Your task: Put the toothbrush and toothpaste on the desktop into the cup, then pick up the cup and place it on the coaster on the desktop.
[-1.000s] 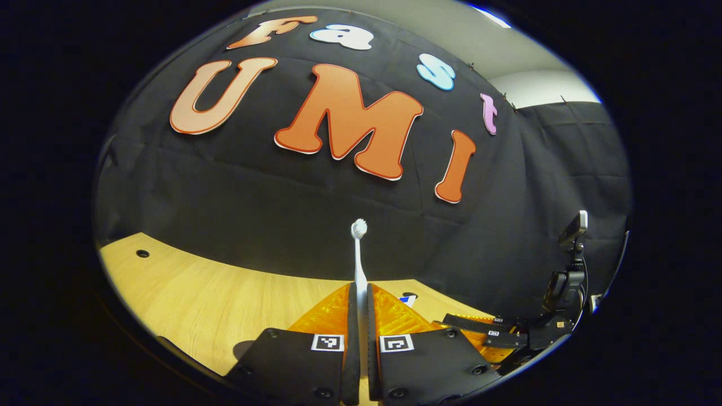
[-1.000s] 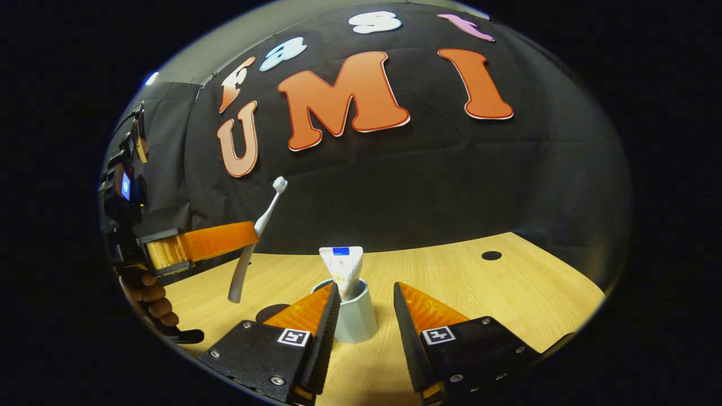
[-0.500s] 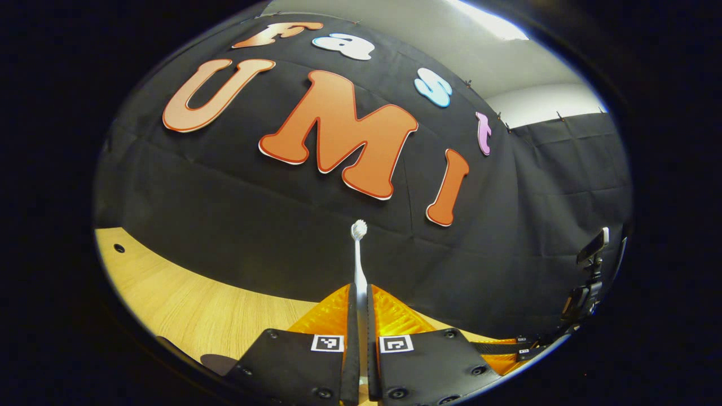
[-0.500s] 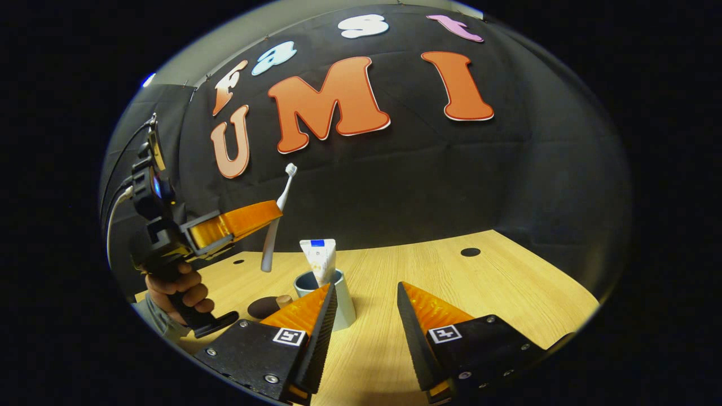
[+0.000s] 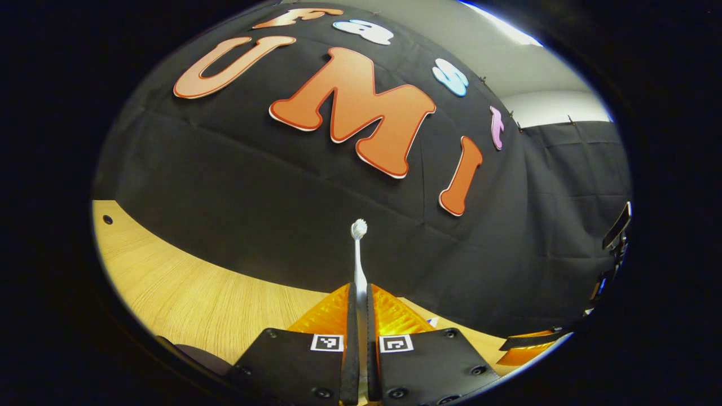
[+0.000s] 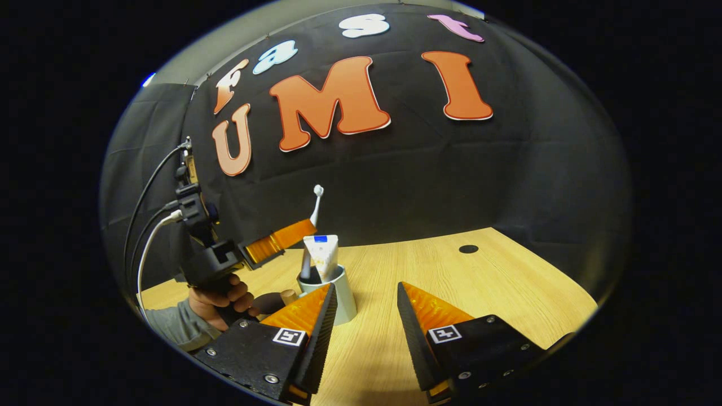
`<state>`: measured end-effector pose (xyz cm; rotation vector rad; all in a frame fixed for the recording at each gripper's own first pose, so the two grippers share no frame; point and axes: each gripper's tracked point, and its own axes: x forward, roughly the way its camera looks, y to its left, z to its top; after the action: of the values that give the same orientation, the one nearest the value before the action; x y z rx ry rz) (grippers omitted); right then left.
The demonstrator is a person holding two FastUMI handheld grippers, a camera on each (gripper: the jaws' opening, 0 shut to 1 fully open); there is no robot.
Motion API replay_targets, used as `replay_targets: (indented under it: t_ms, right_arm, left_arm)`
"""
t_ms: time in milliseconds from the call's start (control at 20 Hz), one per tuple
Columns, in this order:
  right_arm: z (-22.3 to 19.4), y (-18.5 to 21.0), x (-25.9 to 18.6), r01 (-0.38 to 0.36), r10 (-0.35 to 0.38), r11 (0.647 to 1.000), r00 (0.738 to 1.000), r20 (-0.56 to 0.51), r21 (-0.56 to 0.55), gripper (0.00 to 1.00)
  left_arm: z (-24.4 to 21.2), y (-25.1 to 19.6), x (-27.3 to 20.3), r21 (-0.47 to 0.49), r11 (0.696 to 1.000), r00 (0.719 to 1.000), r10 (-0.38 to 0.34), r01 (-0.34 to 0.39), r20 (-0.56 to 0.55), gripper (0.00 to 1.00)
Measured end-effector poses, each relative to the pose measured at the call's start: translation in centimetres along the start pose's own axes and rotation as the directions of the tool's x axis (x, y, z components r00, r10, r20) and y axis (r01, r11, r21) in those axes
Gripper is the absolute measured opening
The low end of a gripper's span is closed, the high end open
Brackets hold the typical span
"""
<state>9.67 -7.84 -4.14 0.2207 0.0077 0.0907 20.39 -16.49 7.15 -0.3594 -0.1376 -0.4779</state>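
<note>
Right gripper view: right gripper [image 6: 366, 332] spread wide, low over bench [image 6: 451, 282]. Beyond, pale cup [image 6: 341, 296] holding upright toothpaste [image 6: 321, 256]. Left gripper [image 6: 307, 228], pinching white toothbrush [image 6: 314, 211], now above cup, handle dipped inside; half second earlier, beside it.

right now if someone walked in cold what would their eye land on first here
Probably the slim white toothbrush, clamped in the left gripper and standing nearly upright with its lower end dipped into the pale blue-grey cup mid-desk. A white toothpaste tube already stands in that cup. The right gripper hangs open just in front of it above the light wooden desktop.
</note>
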Motion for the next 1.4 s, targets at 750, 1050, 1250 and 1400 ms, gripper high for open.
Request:
replay_targets:
  t_ms: [750,1050,1250,1400]
  right_arm:
    - [0.4,4.9,1.5,0.011,-0.014,0.999,0.996,-0.094,-0.034,0.71]
    - [-0.4,6.3,2.8,0.052,-0.063,0.997,0.971,-0.233,-0.053,0.74]
    - [-1.7,7.5,3.3,0.067,-0.071,0.997,0.933,-0.351,-0.025,0.74]
    - [-3.2,7.9,3.7,0.087,-0.076,0.996,0.896,-0.437,0.004,0.74]
  left_arm:
    - [-2.1,0.7,-5.7,0.233,0.972,0.99,-0.002,0.034,-0.139,0.2]
    - [0.1,2.7,-9.9,0.327,0.945,0.985,0.061,-0.005,-0.162,0.72]
    - [1.6,4.4,-12.9,0.357,0.932,0.98,0.126,-0.064,-0.153,0.84]
    - [3.1,6.2,-15.5,0.393,0.912,0.978,0.172,-0.114,-0.115,0.92]
